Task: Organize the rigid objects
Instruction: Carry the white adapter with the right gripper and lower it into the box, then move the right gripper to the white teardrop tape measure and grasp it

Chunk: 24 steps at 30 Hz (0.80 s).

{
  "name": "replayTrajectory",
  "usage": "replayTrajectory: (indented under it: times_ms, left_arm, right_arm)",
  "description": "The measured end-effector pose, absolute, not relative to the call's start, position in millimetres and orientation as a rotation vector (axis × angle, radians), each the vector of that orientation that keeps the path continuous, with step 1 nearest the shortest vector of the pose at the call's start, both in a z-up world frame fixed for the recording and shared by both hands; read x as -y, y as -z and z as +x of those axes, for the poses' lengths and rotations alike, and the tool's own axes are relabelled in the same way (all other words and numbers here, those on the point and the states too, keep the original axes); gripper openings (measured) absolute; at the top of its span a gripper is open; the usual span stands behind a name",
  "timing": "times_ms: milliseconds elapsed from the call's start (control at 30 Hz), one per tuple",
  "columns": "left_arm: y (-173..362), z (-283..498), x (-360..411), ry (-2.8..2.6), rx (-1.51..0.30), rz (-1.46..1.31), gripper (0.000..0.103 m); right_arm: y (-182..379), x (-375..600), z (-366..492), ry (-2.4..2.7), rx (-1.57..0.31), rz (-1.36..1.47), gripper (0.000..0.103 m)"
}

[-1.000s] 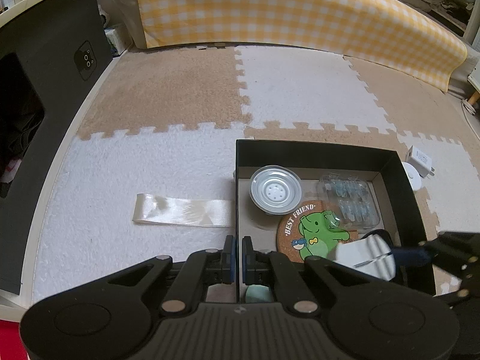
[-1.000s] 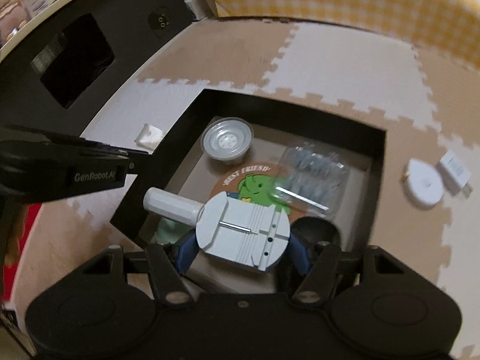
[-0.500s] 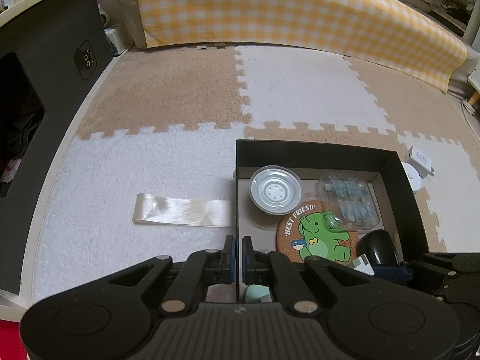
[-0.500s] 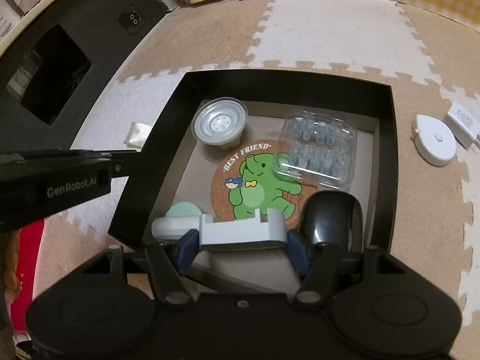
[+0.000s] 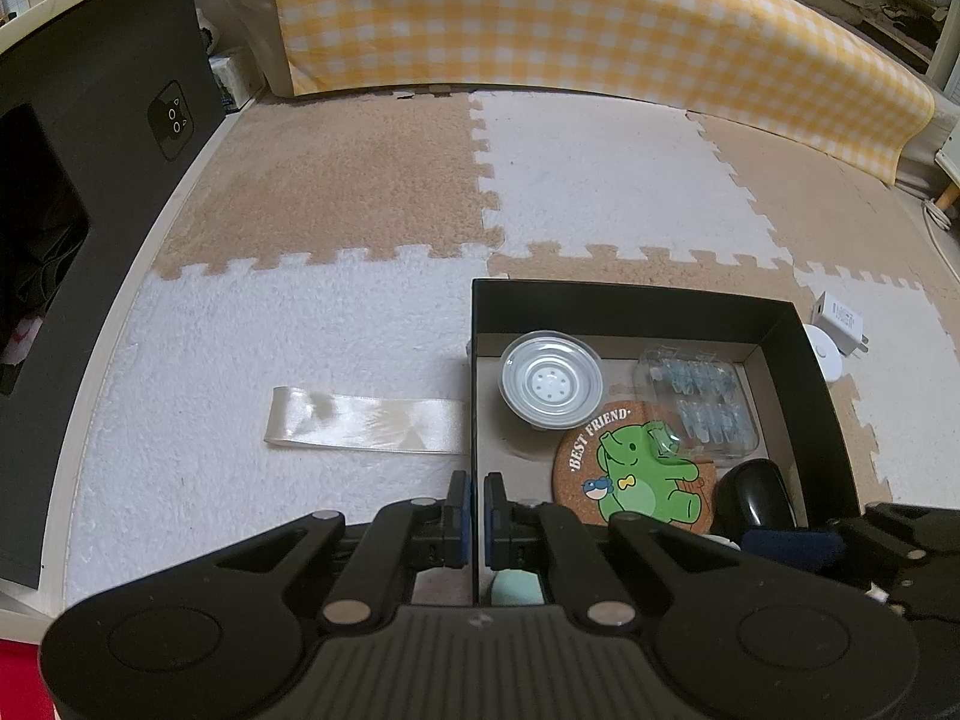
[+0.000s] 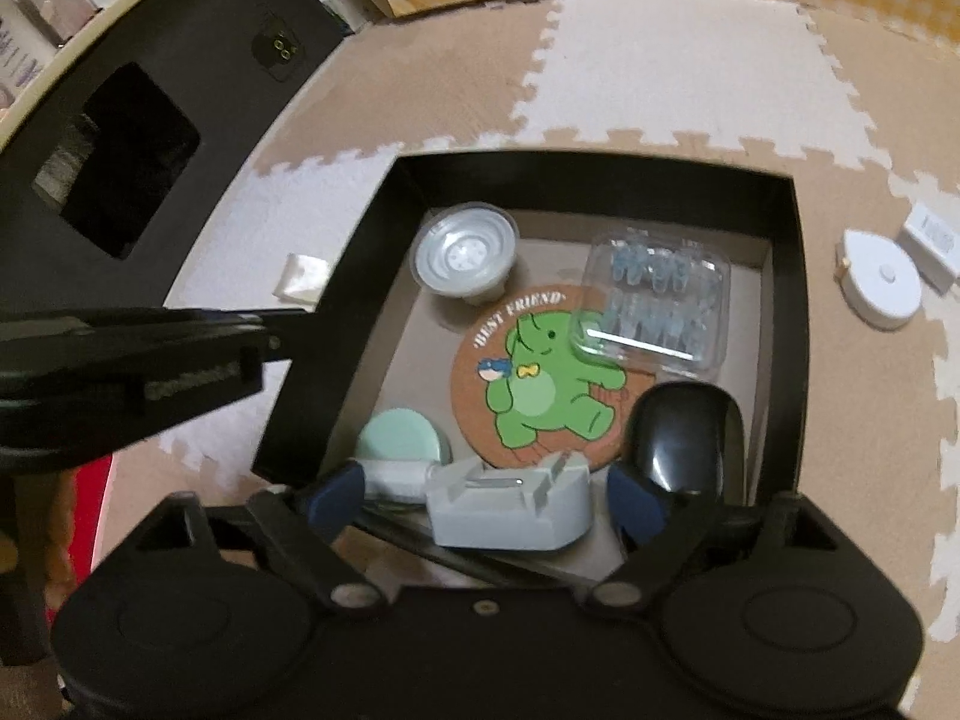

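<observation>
R claw (image 6: 486, 495) jaws opening, pads clear of the grey watch-link tool (image 6: 507, 510) that sits between them; tool rests at the near edge of the black box (image 6: 600, 171), white handle end pointing toward the L pad. I've got no grip on it now.

L claw (image 5: 472, 519) pinched tight on the box's left wall, one pad inside, one outside.

Ahead of R claw, inside box: cork coaster w/ green elephant (image 6: 540, 378), mint round lid (image 6: 399, 435) just ahead-left, black mouse (image 6: 687, 435) just ahead-right next to the R pad. Further ahead: grey plastic cup (image 6: 465, 261) on left, clear blister case (image 6: 657, 306) on right, overlapping the coaster edge.

Outside box, far right of R claw on the floor mat (image 6: 678, 72): white round tape measure (image 6: 879, 285), white charger (image 6: 933, 243) beside it. Left of L claw: ribbon strip (image 5: 366, 426) on the mat.
</observation>
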<state>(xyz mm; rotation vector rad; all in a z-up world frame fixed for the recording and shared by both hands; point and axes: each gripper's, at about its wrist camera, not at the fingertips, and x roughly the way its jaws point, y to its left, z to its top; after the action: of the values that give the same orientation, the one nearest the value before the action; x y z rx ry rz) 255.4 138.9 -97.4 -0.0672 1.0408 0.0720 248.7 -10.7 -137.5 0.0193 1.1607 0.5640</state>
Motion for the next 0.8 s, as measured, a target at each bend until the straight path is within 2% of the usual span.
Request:
replayTrajectory:
  times_ms: [167, 533, 800]
  left_arm:
    - [97, 255, -139, -0.072, -1.041, -0.068, 0.003]
    - [97, 256, -139, -0.072, -1.041, -0.068, 0.003]
    - [97, 256, -139, -0.072, -1.041, -0.068, 0.003]
  right_arm:
    - [125, 14, 244, -0.574, -1.127, 0.02, 0.09]
    - [86, 34, 235, -0.553, -1.002, 0.005, 0.103]
    - [56, 57, 243, -0.521, -0.896, 0.016, 0.103]
